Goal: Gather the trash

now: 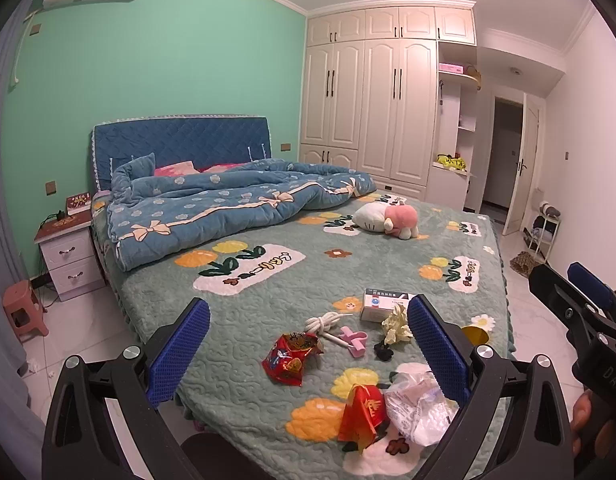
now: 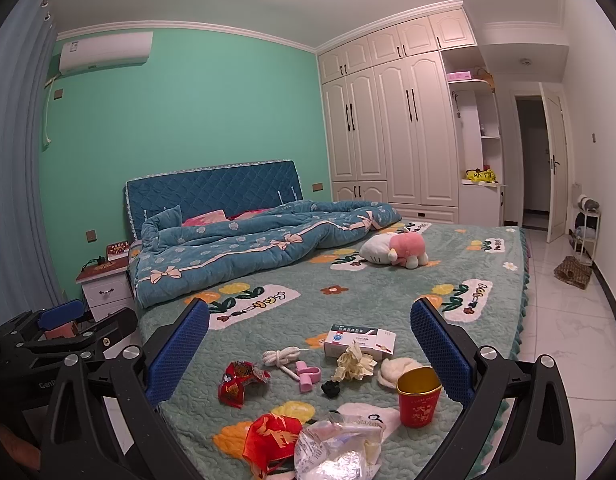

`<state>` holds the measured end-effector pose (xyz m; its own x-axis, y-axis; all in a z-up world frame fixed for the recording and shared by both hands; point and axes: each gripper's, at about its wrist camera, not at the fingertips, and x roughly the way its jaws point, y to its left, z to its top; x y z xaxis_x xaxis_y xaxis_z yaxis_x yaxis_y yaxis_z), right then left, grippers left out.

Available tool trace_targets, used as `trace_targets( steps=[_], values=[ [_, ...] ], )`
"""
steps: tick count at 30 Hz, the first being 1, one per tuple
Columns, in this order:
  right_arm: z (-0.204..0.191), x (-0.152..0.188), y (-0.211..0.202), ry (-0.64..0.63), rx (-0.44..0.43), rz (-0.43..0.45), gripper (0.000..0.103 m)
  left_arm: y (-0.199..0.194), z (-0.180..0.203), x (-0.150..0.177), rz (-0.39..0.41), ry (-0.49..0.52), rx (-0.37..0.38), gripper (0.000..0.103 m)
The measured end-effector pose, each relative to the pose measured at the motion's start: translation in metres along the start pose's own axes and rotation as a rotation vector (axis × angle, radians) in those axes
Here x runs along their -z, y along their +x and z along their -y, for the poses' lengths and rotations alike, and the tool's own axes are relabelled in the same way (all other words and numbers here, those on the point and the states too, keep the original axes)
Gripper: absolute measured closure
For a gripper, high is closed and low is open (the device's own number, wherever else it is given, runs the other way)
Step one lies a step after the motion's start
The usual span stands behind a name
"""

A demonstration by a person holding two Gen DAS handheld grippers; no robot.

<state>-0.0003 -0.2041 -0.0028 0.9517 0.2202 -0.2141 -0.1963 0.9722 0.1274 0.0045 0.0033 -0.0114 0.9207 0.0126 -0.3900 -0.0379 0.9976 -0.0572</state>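
Left wrist: both claws [image 1: 308, 344] [image 2: 310, 350] spread apart, empty, above bed [image 1: 268, 304] litter.

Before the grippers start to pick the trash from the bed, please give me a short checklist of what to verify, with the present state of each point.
1. Left gripper jaws open and empty: ok.
2. Right gripper jaws open and empty: ok.
3. Trash in view on the bed cover: ok; red snack wrapper, crumpled yellow paper, clear plastic bag.
4. Red cup upright, so it may not spill: ok; contents: cannot tell.
5. A bin or bag to receive the trash: cannot tell, none in view.
6. Pink clip and white cord are trash: cannot tell.
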Motion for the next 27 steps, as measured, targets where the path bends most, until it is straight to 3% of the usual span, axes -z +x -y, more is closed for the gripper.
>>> trace_targets(
  steps=[16, 27],
  values=[
    [0.002, -0.006, 0.001, 0.01, -0.018, -0.024, 0.004, 0.001, 0.004, 0.0, -0.02, 0.019, 0.001, 0.005],
    [0.012, 0.002, 0.033, 0.037, -0.058, -0.192, 0.004, 0.032, -0.006, 0.001, -0.191, 0.042, 0.012, 0.005]
  ],
)
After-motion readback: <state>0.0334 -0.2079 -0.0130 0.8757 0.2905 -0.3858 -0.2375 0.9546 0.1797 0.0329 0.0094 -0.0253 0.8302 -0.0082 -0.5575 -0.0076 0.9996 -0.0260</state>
